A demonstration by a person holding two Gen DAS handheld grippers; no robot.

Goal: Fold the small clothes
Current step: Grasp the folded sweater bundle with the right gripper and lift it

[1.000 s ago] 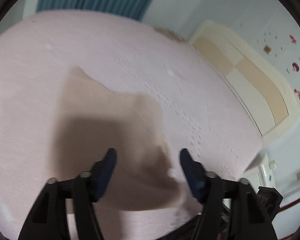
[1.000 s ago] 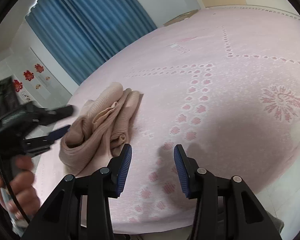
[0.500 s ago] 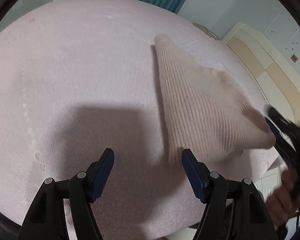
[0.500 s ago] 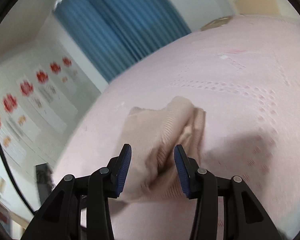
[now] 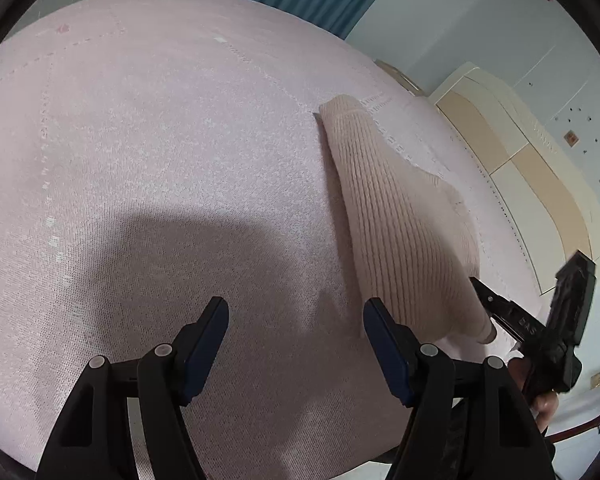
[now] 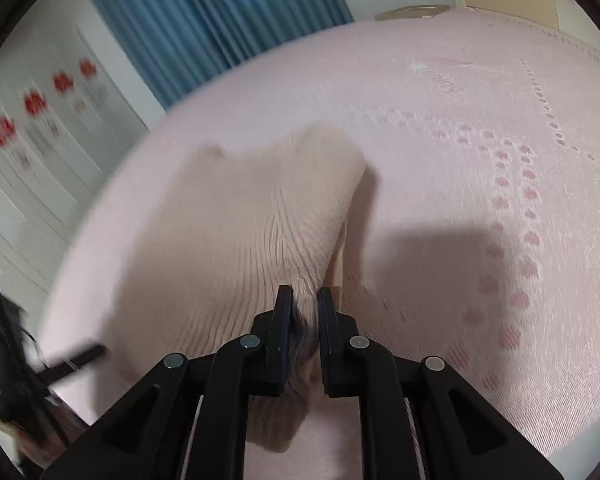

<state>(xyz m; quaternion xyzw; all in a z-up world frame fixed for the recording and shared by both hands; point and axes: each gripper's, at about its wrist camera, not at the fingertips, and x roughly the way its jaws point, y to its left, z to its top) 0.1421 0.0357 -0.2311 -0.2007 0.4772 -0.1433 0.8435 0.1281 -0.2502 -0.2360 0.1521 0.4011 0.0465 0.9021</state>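
- Left gripper (image 5: 296, 344): jaws stand wide, nothing between them. It hangs over bare pink bedspread (image 5: 160, 160), near the bed's front edge. The right-hand pad sits just beside the near end of the garment; contact cannot be told.
- Right gripper (image 6: 305, 320): jaws are closing, down to a narrow gap, with a bunched fold of the garment (image 6: 240, 232) between the pads. The pads press on the knit; the ribs pucker toward the pinch.
- Garment: small ribbed knit piece, beige-pink. In the left wrist view it (image 5: 400, 220) lies as a long strip on the bedspread, running from the near right of the bed toward the headboard (image 5: 512, 168) side, its far end rounded.
- In the left wrist view the right gripper (image 5: 482, 292) comes in from the right, tips at the garment's near right corner.
- In the right wrist view the garment spreads out from the pinch, away and to the left, toward the bed's left edge; the picture is blurred there.
- A hand (image 5: 540, 396) grips the right gripper's handle, at the lower right of the left view.
- Blue curtain (image 6: 220, 16) beyond the far edge of the bed.
- Red stickers (image 6: 36, 100) on the wall at the left, blurred.
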